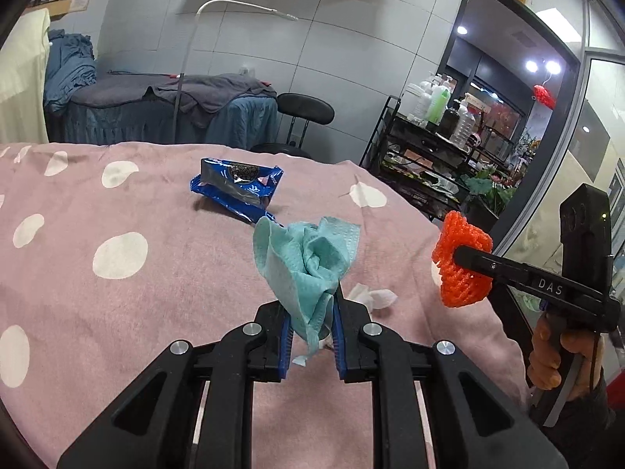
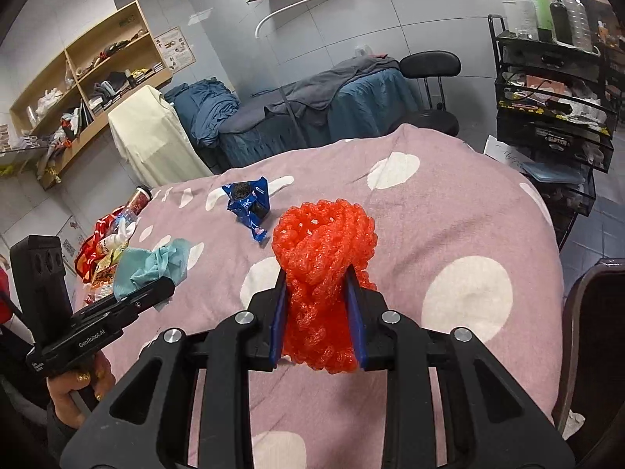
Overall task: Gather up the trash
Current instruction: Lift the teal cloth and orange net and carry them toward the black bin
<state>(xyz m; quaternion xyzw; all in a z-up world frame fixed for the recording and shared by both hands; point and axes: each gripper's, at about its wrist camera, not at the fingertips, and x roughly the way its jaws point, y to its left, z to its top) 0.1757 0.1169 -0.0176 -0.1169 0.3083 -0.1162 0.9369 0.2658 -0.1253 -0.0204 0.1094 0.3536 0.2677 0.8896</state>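
My left gripper [image 1: 310, 305] is shut on a crumpled teal paper towel [image 1: 308, 258], held above the pink dotted bed cover [image 1: 117, 293]. My right gripper [image 2: 317, 285] is shut on a red foam fruit net [image 2: 324, 250]; the net also shows in the left wrist view [image 1: 461, 262] at the right. A blue cookie wrapper [image 1: 238, 187] lies on the cover ahead; in the right wrist view the wrapper [image 2: 248, 207] is ahead and to the left. A small white tissue [image 1: 371, 295] lies just right of my left fingers. The left gripper and towel [image 2: 156, 269] show at the left.
A red bag with bottles and wrappers [image 2: 105, 250] sits at the bed's left edge. Beyond the bed are a blue-covered massage bed [image 1: 168, 109], a black stool [image 1: 304, 113] and a black cart with bottles [image 1: 429, 136]. A dark chair back [image 2: 593, 332] stands at the right.
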